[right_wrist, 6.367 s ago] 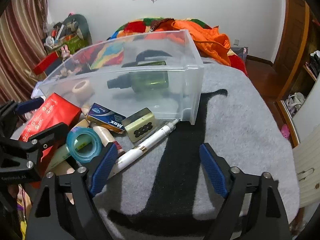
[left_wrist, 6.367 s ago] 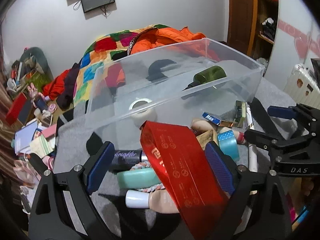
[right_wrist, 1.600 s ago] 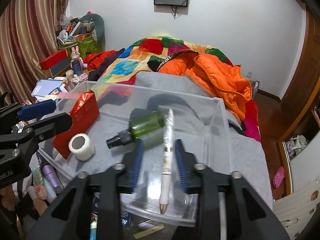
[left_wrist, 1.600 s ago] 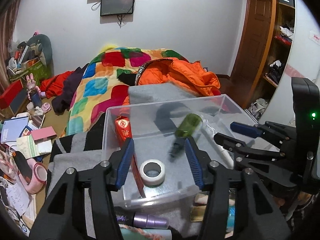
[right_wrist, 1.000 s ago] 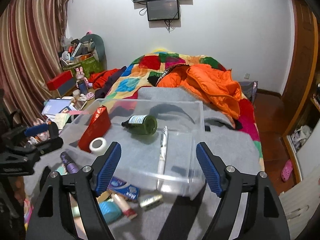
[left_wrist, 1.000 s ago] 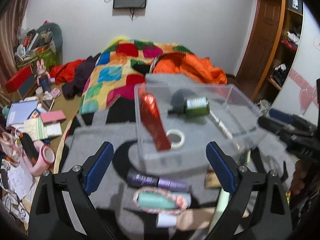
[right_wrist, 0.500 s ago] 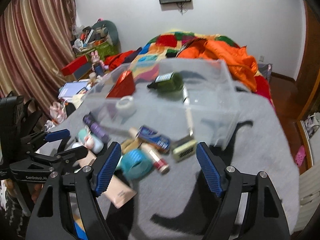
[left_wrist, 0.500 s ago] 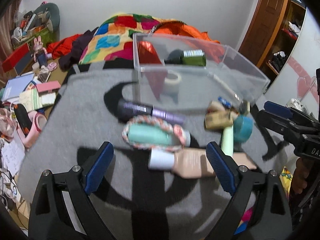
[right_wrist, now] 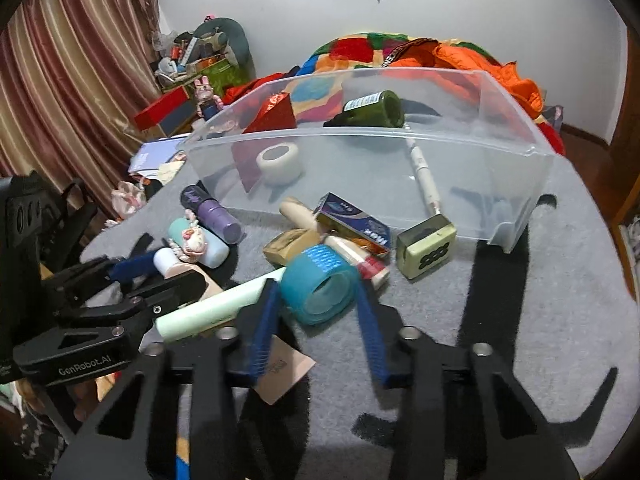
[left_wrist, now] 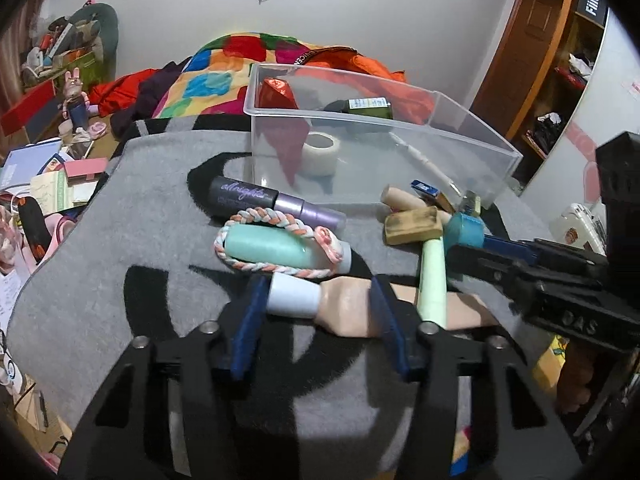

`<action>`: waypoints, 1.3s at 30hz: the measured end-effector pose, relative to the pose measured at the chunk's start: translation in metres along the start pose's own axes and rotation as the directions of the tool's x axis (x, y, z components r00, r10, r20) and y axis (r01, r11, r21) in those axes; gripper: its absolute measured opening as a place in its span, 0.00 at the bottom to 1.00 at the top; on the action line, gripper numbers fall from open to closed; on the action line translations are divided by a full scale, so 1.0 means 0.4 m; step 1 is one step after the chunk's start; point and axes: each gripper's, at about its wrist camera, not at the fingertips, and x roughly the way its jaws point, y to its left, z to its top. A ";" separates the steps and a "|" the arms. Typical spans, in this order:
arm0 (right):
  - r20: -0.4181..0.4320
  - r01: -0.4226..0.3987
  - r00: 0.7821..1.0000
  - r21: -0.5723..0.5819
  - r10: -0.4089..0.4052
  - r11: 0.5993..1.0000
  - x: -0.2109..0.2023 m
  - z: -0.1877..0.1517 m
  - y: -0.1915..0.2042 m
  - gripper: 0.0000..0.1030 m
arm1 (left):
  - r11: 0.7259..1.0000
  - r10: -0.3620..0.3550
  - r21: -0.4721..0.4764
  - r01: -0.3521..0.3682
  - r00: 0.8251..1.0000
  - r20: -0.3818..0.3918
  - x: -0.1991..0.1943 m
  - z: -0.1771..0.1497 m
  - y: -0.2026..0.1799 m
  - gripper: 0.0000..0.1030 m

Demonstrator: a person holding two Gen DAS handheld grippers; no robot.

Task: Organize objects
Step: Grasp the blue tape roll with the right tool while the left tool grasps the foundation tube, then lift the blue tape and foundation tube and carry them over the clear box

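Left wrist view. The left gripper (left_wrist: 318, 300) sits at lower centre, its jaws having just been closing around the beige tube (left_wrist: 360, 306) with the white cap; the blue pads stand at either side of the tube near the cap, and whether they press on it I cannot tell for certain, though they look to be in contact. Above it lies the mint bottle (left_wrist: 276, 246) ringed by a braided cord (left_wrist: 256, 216), then the dark purple tube (left_wrist: 256, 200). The pale green tube (left_wrist: 432, 280) crosses the beige tube at right centre. The clear bin (left_wrist: 460, 120) fills the upper centre and holds the red box (left_wrist: 278, 94), green bottle (left_wrist: 366, 108), white tape roll (left_wrist: 320, 152) and pen (left_wrist: 424, 164). All rests on the grey blanket (left_wrist: 120, 240). The right gripper enters from the right edge.

Right wrist view. The right gripper (right_wrist: 318, 300) is at lower centre, its jaws having just been closing, and the teal tape roll (right_wrist: 320, 286) stands between the blue pads, which touch its sides. Just right of it lies the green tin (right_wrist: 426, 246); above, the blue carton (right_wrist: 354, 222). The bin spans the upper half of the frame. The left gripper occupies the lower left, at the beige tube.
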 end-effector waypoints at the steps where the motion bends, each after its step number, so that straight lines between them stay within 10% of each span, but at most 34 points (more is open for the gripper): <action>1: -0.001 -0.010 1.000 0.006 0.010 1.000 0.000 0.000 -0.003 0.22 | 1.000 -0.004 0.000 0.004 1.000 -0.001 -0.003 -0.002 0.001 0.42; 13: 0.047 0.042 0.998 -0.001 -0.042 0.999 -0.072 -0.019 -0.022 0.11 | 0.999 -0.050 -0.008 0.049 0.998 -0.029 -0.078 -0.060 0.000 0.33; 34: 0.127 0.086 0.988 0.019 -0.088 0.996 -0.156 0.009 -0.046 0.11 | 0.990 0.118 -0.098 -0.106 0.985 0.127 -0.245 -0.004 0.128 0.30; 36: 0.134 0.084 0.987 0.014 -0.085 0.996 -0.160 0.015 -0.042 0.11 | 0.991 0.105 -0.097 -0.092 0.985 0.139 -0.256 0.008 0.129 0.09; 39: 0.151 0.087 0.985 0.006 -0.087 0.996 -0.167 0.026 -0.037 0.11 | 0.994 0.068 -0.101 -0.053 0.986 0.150 -0.255 0.033 0.133 0.06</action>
